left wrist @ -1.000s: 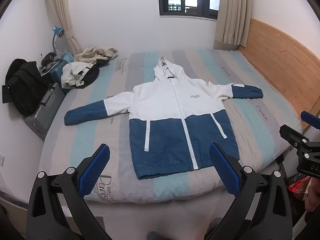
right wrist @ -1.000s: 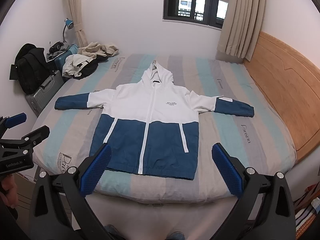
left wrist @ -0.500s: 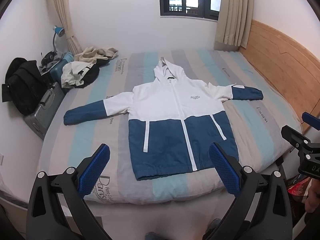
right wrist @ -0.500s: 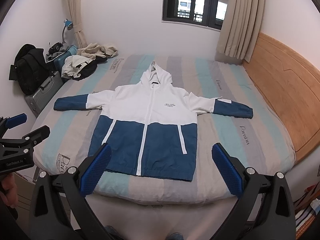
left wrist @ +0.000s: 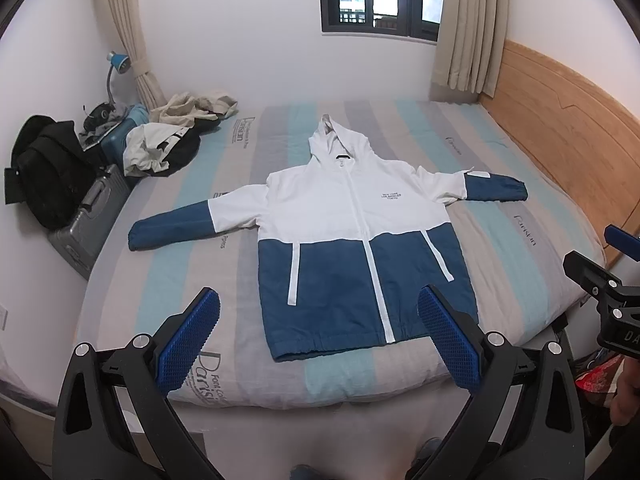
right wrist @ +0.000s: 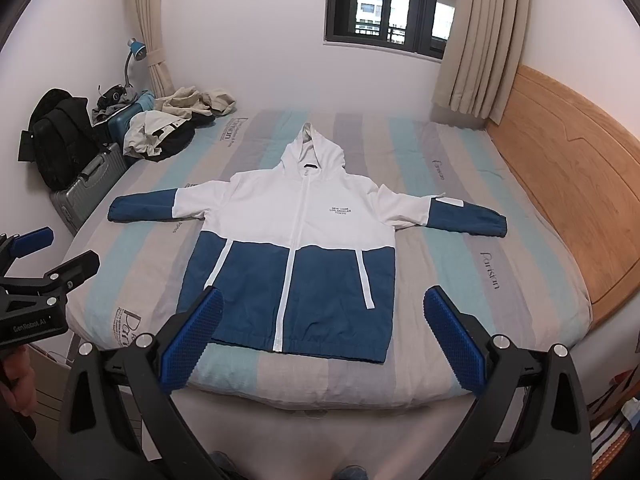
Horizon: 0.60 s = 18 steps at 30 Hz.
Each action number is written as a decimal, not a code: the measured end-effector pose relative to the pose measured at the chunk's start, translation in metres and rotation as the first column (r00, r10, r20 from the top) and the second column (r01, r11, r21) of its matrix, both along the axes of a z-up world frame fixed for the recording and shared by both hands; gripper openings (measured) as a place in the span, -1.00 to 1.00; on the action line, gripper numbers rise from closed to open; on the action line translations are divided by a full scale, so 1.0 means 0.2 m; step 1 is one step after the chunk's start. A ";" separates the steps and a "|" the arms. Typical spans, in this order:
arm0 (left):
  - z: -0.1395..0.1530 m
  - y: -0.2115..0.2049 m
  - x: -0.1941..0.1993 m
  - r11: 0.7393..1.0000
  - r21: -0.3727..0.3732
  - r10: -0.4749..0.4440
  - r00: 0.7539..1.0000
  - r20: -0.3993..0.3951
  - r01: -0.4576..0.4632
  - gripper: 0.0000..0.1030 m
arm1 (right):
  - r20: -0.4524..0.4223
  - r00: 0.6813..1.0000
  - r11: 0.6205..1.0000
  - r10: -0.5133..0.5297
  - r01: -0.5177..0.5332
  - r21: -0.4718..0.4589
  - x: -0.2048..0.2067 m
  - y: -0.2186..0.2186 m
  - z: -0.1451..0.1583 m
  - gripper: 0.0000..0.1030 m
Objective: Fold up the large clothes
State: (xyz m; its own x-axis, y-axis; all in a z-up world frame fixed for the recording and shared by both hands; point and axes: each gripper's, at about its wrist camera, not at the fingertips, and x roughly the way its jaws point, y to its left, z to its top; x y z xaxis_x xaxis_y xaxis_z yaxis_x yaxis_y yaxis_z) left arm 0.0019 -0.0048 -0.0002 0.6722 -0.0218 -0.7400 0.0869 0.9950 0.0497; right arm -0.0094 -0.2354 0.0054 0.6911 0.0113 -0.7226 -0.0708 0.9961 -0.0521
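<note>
Jacket point(left wrist: 356, 240) lies flat, front up, sleeves spread, mid bed point(left wrist: 520, 248), ready for folding. Left gripper point(left wrist: 318, 340) & right gripper point(right wrist: 322, 336) hover near hem, jaws released wide, nothing held yet.

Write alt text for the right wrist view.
A white and navy blue hooded zip jacket lies flat, front up, sleeves spread, on a striped grey and teal bed. The open right gripper hovers at the foot of the bed, holding nothing; the left gripper shows at the left edge.
</note>
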 end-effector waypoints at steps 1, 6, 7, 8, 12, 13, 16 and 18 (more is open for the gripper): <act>0.00 0.00 0.00 1.000 0.002 0.001 1.000 -0.001 -0.001 0.89 | 0.000 1.000 1.000 -0.001 0.001 -0.001 0.00 0.00 0.00 0.86; 0.01 -0.01 -0.01 1.000 0.004 -0.001 1.000 0.005 0.001 0.89 | 0.002 1.000 1.000 0.003 -0.003 -0.001 0.00 -0.01 0.00 0.86; 0.01 -0.01 0.00 1.000 0.006 0.000 1.000 0.006 0.000 0.89 | 0.001 1.000 1.000 0.002 -0.002 -0.001 0.00 -0.01 0.00 0.86; 0.01 0.00 0.00 1.000 0.002 -0.001 1.000 0.006 0.001 0.89 | 0.002 1.000 1.000 0.003 -0.003 -0.001 0.00 -0.01 0.01 0.86; 0.01 0.00 0.00 1.000 0.011 0.003 1.000 0.010 -0.003 0.89 | 0.003 1.000 1.000 0.003 -0.003 -0.001 0.00 0.00 0.02 0.86; 0.01 0.00 0.00 1.000 0.008 0.004 1.000 0.009 -0.004 0.89 | 0.002 1.000 1.000 0.003 -0.003 0.002 0.00 0.00 0.02 0.86; 0.01 0.01 0.00 1.000 0.006 0.004 1.000 0.007 -0.004 0.89 | 0.003 1.000 1.000 0.002 -0.002 0.004 0.00 0.00 0.03 0.86; 0.01 0.00 0.00 1.000 0.010 0.005 1.000 0.009 -0.005 0.89 | 0.004 1.000 1.000 0.001 -0.001 0.002 0.00 0.00 0.03 0.86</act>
